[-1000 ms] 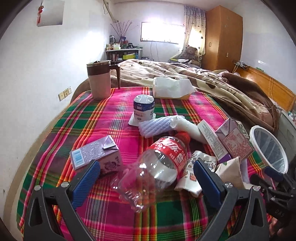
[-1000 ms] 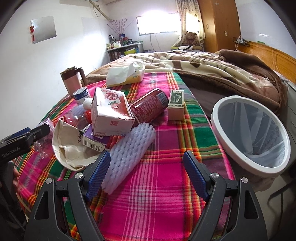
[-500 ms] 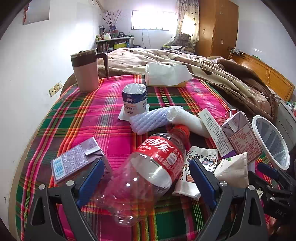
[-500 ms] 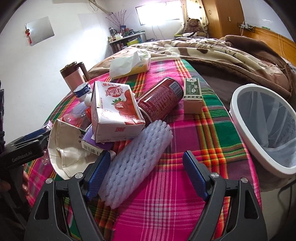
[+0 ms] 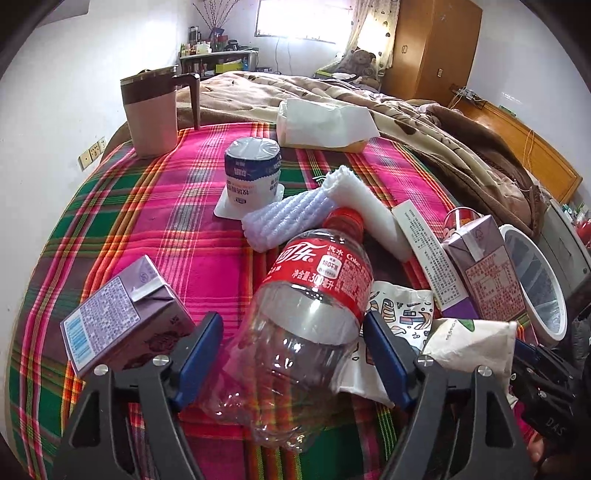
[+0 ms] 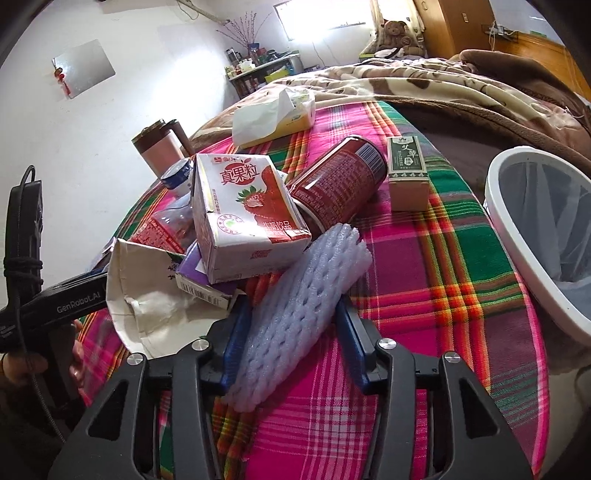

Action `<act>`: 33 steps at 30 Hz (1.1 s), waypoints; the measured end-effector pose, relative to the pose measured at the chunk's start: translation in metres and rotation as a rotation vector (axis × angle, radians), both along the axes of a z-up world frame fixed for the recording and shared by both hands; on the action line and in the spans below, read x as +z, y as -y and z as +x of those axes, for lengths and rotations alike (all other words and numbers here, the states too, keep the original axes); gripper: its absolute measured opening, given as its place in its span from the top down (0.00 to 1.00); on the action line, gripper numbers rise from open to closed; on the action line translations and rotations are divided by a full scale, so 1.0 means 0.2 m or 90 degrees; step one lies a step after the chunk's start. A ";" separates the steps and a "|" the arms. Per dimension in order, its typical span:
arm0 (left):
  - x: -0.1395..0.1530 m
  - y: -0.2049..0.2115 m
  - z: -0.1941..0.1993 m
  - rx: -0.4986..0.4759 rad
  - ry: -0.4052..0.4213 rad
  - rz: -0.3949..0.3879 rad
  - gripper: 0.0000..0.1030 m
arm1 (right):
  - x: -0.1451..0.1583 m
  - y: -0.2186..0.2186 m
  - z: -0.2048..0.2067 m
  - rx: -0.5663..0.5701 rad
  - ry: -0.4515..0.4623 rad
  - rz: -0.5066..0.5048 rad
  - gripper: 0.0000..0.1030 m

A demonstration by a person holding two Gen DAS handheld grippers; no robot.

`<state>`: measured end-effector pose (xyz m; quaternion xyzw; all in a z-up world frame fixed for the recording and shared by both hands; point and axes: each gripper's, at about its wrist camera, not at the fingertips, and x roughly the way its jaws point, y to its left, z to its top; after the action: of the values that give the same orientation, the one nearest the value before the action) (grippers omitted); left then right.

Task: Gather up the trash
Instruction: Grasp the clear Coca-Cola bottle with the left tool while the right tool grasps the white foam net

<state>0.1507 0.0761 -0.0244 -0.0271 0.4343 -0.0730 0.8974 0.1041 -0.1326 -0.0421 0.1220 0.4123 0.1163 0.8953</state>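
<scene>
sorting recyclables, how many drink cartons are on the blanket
3. A purple carton lies beside the bottle, a strawberry carton sits atop the pile, and a small purple one stands near the bin. Others may be hidden under the pile.

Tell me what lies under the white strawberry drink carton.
The white strawberry drink carton rests on a purple and white flat box and against a dark red can. A white foam net sleeve runs beneath its corner. Anything deeper is covered.

Daylight from the window (image 5: 303, 18), blown out white in both views. Plaid cloth (image 6: 436, 266) evenly lit, soft shadows. Strong fisheye bending, black vignette corners. Sharp near the cloth, no motion blur.
</scene>
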 end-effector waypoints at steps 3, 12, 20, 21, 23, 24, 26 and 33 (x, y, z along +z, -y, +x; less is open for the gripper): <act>0.01 0.01 -0.01 -0.004 0.000 0.002 0.26 | 0.01 0.01 -0.01 -0.004 0.007 -0.002 0.60; 0.02 0.01 0.04 -0.012 -0.011 -0.005 0.27 | 0.04 0.05 -0.06 -0.011 0.028 -0.030 0.69; -0.03 0.02 0.12 -0.003 -0.041 -0.037 0.26 | 0.05 0.10 -0.06 -0.022 0.030 -0.027 0.71; -0.03 0.02 0.12 0.000 -0.039 -0.036 0.26 | 0.05 0.10 -0.06 -0.023 0.030 -0.026 0.71; -0.02 0.02 0.11 0.004 -0.039 -0.037 0.29 | 0.05 0.10 -0.06 -0.022 0.031 -0.027 0.73; -0.02 0.02 0.10 0.005 -0.035 -0.035 0.32 | 0.05 0.11 -0.06 -0.020 0.033 -0.027 0.74; -0.01 0.03 0.08 0.005 -0.024 -0.029 0.37 | 0.05 0.12 -0.07 -0.018 0.038 -0.026 0.75; 0.06 0.00 -0.03 0.032 0.014 -0.043 0.37 | 0.08 0.14 -0.09 -0.015 0.056 -0.014 0.80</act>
<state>0.1451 0.0768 -0.0132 -0.0673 0.4207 -0.0657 0.9023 0.0853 -0.1604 -0.0268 0.1115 0.3726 0.1063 0.9151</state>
